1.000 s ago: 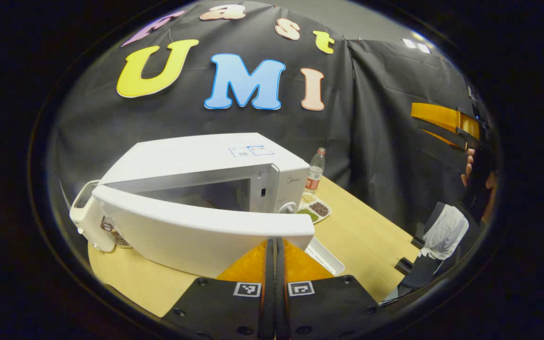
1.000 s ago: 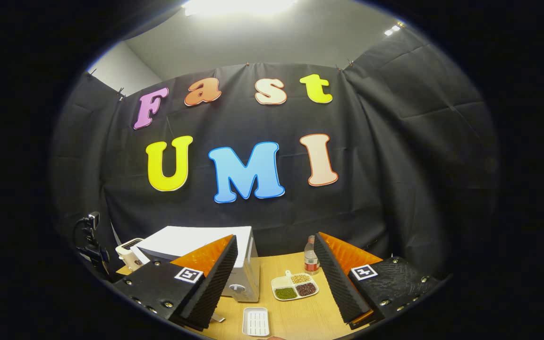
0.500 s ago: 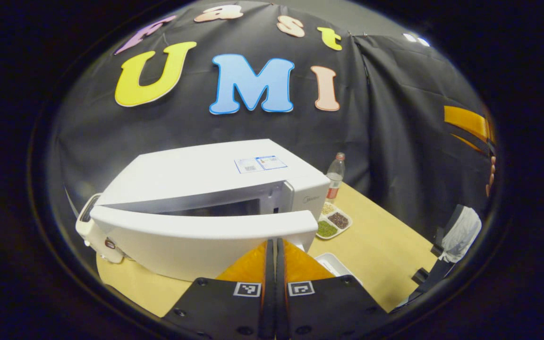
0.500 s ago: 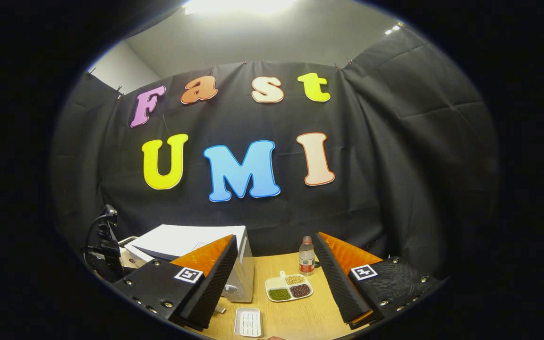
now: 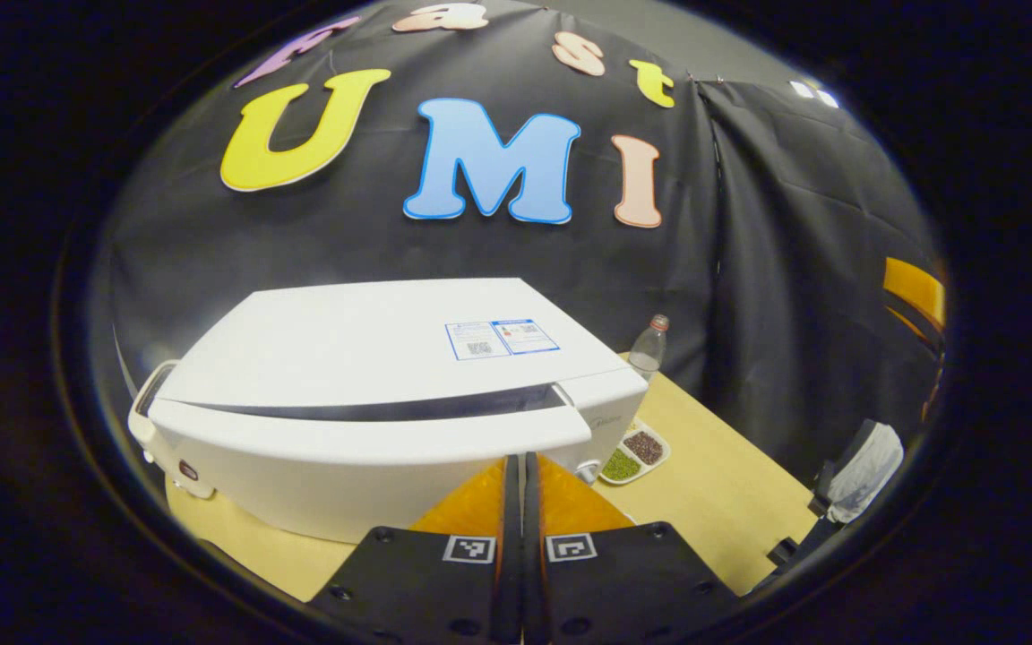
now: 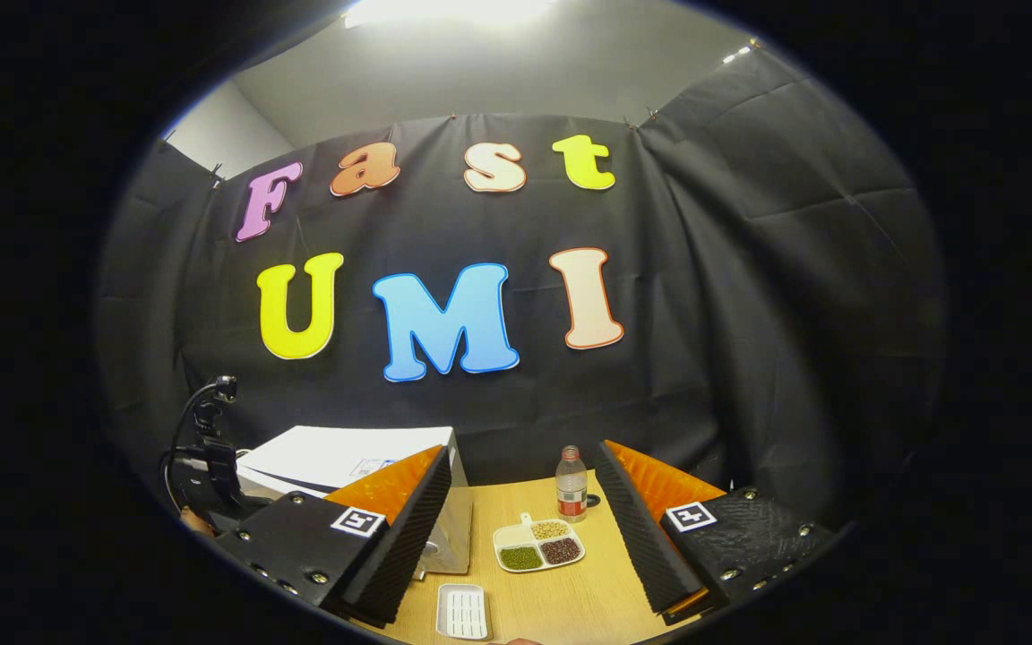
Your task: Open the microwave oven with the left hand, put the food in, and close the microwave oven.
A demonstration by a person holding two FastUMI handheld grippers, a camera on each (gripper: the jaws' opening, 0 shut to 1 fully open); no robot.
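One boxy, smooth white microwave oven [image 5: 364,358] on pale woodgrain table [image 5: 713,466].

- Microwave door [image 5: 373,466]: gap to the oven body narrows from a wide opening showing the cavity to a thin dark slit; door now almost shut against the microwave [image 5: 364,345].
- Left gripper [image 5: 516,475], fingers together, stays against the door's right end as it swings in.
- Left gripper view: divided dish [image 5: 631,452] slides from mid-right to lower right, partly behind the door corner; the white tray leaves the frame.
- Right gripper view: microwave [image 6: 346,452] drifts left; the other gripper's rig [image 6: 211,457] rises at lower left.
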